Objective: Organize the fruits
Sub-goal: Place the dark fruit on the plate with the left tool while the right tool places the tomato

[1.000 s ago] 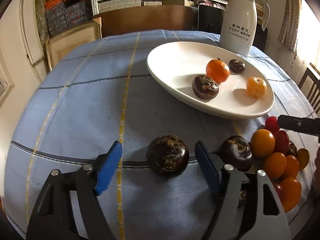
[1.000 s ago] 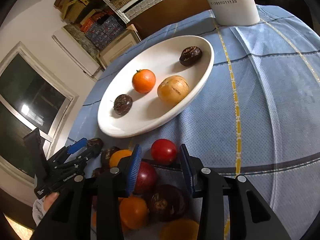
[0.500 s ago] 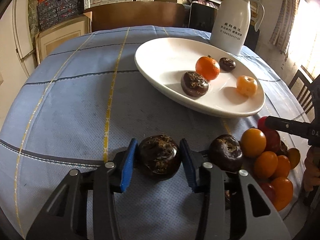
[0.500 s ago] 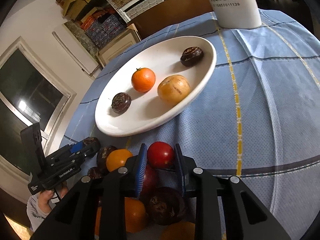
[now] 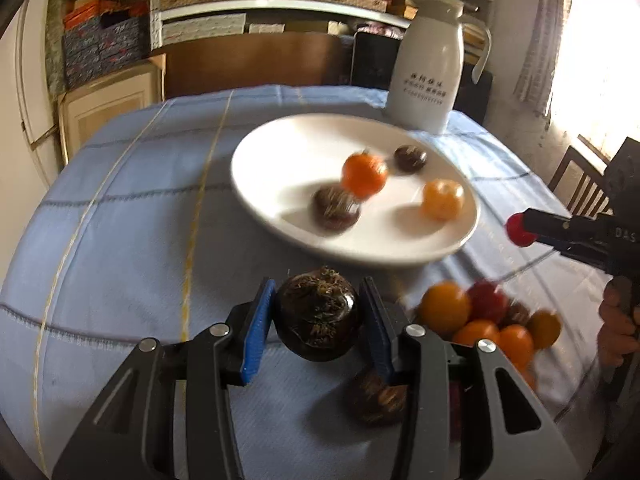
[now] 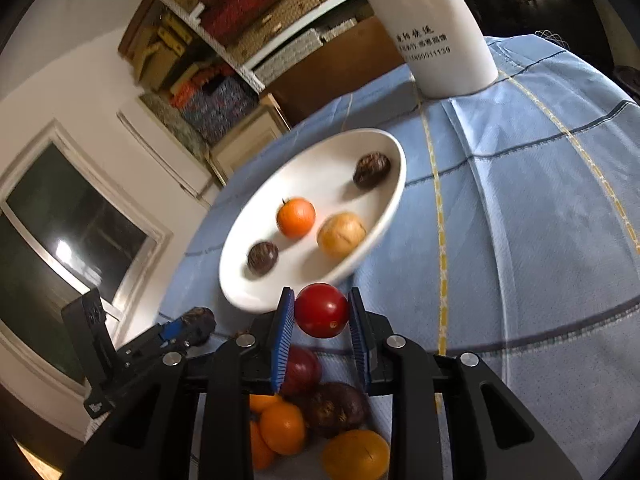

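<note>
My left gripper (image 5: 318, 322) is shut on a dark brown fruit (image 5: 318, 318) and holds it above the blue tablecloth, short of the white plate (image 5: 276, 168). In the right wrist view my right gripper (image 6: 321, 312) is shut on a red tomato (image 6: 321, 311), lifted over the fruit pile (image 6: 320, 424) near the plate (image 6: 320, 168). The plate carries an orange (image 5: 364, 174), a yellow fruit (image 5: 442, 199) and two dark fruits. The right gripper with its tomato (image 5: 518, 230) also shows at the right of the left wrist view. The left gripper with its dark fruit (image 6: 198, 326) shows at the lower left of the right wrist view.
A white jug (image 5: 430, 68) stands behind the plate at the table's far side. A pile of orange, red and dark fruits (image 5: 484, 320) lies on the cloth right of my left gripper, with one more dark fruit (image 5: 378, 398) under its right finger. A wooden chair (image 5: 580, 184) stands at the right.
Both grippers closed on their fruits, the left on the dark fruit and the right on the red tomato, then rose off the cloth with them.
</note>
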Motion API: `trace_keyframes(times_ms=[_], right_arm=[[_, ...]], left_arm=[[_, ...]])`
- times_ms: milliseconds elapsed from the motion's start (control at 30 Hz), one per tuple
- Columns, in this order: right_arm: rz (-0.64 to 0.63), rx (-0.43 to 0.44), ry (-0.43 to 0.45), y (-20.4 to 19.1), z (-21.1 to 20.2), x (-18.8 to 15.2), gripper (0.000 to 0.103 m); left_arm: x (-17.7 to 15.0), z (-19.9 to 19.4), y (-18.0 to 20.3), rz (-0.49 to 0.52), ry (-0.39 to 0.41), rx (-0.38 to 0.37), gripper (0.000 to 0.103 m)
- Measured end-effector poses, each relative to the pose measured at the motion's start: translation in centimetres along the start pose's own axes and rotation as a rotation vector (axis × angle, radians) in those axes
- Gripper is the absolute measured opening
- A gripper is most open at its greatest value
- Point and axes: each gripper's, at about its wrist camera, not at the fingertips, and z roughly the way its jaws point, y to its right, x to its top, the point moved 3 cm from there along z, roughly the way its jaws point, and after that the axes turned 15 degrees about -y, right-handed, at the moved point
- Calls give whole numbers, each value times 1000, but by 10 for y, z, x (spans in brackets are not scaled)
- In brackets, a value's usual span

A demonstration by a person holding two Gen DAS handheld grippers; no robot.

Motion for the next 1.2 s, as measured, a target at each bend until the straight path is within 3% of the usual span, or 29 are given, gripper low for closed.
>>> trace_keyframes(times_ms=[300,333,367,433,533,667,800,933,1200], right_arm=[[-60,-10,-40,-37,32,55,28],[-71,-11,-51,-40,41,60,30],[-78,-21,-52,-41,45,61,39],[-97,-51,-50,-41,49,61,47],[-93,-59,-23,-34,41,62,47],[-63,-47,-22,-25,37,53,48],[-49,-56,-22,-19,33,42,50],[-25,-46,-8,-11,22,31,57],[8,-11,34,1,-4,4,65]], left_arm=[[78,23,0,-41,-3,32,43],[82,31,-2,-54,-4,38,43],[83,35,-4,-66,-2,36,48],[81,40,-8,-74,-13,18,57],[77,36,-15,-78,-2,26,60],[68,23,-17,-87,26,29,75],[54,12,-16,-70,49,70,76],[26,9,-15,-74,28,68,84],[-9,4,6,6,4,56,84]])
